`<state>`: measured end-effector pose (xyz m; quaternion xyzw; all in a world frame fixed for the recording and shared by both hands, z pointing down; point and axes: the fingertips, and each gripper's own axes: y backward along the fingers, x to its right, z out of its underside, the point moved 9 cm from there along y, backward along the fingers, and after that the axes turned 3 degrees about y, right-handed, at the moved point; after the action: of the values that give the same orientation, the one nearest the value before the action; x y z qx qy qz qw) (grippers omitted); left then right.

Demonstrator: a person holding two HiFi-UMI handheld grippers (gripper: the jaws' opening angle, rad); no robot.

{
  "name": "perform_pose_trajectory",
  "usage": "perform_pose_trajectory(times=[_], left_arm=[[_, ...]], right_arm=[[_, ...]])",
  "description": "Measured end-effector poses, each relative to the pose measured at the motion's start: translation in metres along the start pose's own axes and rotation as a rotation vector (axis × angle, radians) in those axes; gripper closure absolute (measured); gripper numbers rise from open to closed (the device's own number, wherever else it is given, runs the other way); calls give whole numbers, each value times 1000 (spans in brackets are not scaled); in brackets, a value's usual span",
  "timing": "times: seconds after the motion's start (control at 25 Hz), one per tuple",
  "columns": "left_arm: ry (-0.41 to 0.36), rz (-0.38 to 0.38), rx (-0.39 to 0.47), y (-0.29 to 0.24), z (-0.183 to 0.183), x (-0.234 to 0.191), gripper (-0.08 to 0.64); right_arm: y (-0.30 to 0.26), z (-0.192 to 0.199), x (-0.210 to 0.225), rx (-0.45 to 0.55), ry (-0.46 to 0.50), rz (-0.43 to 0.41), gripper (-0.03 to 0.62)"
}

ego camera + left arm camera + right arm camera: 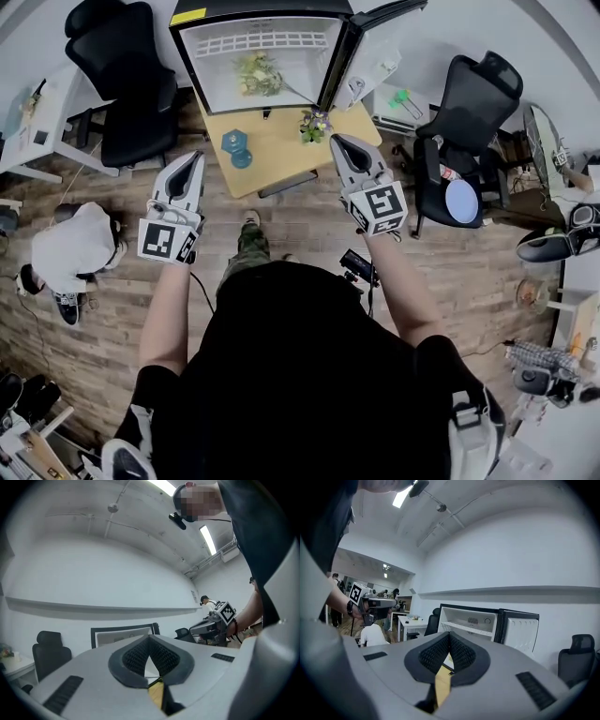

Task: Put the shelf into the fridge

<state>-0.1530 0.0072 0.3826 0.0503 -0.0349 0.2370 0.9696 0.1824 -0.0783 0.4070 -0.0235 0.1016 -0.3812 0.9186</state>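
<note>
Shelf (267, 42) sits inside the open fridge (192, 70), high in its white compartment. It lies flat, and its long axis runs from side to side across the fridge, with one long edge toward the person. It looks like a white wire grid with many small bars. In the right gripper view it is only a thin, level, pale strip. How its ends rest on the side walls is too small to make out. In the left gripper view the jaws cover the lower part of the fridge, and the shelf cannot be made out there.

Below the shelf a bunch of greenery (258, 73) stands in the compartment. The fridge door (370, 56) hangs open on the right. A wooden table (272, 155) stands in front of the fridge, with a small flower pot (314, 124) and a blue object (236, 147) on it.

The left gripper (195, 161) and the right gripper (339, 143) are held up well apart from the fridge. Each has its jaws pressed together at the tips, with nothing between them.
</note>
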Motion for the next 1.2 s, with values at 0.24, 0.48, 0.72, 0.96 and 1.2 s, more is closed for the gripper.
perform_pose_trajectory(times=[0.24, 0.48, 0.72, 0.96, 1.2], left_arm=[[-4, -28, 3, 5, 2, 12, 541], [-9, -37, 11, 3, 0, 17, 542], [-1, -42, 9, 2, 1, 13, 542], [36, -33, -6, 1, 5, 9, 542], [55, -33, -17, 3, 10, 5, 543]], right_arm=[[7, 7, -2, 11, 2, 0, 577], [10, 9, 5, 16, 23, 21, 577], [12, 10, 6, 22, 38, 25, 577], [14, 8, 3, 40, 53, 23, 577], [17, 13, 3, 39, 59, 23, 577]])
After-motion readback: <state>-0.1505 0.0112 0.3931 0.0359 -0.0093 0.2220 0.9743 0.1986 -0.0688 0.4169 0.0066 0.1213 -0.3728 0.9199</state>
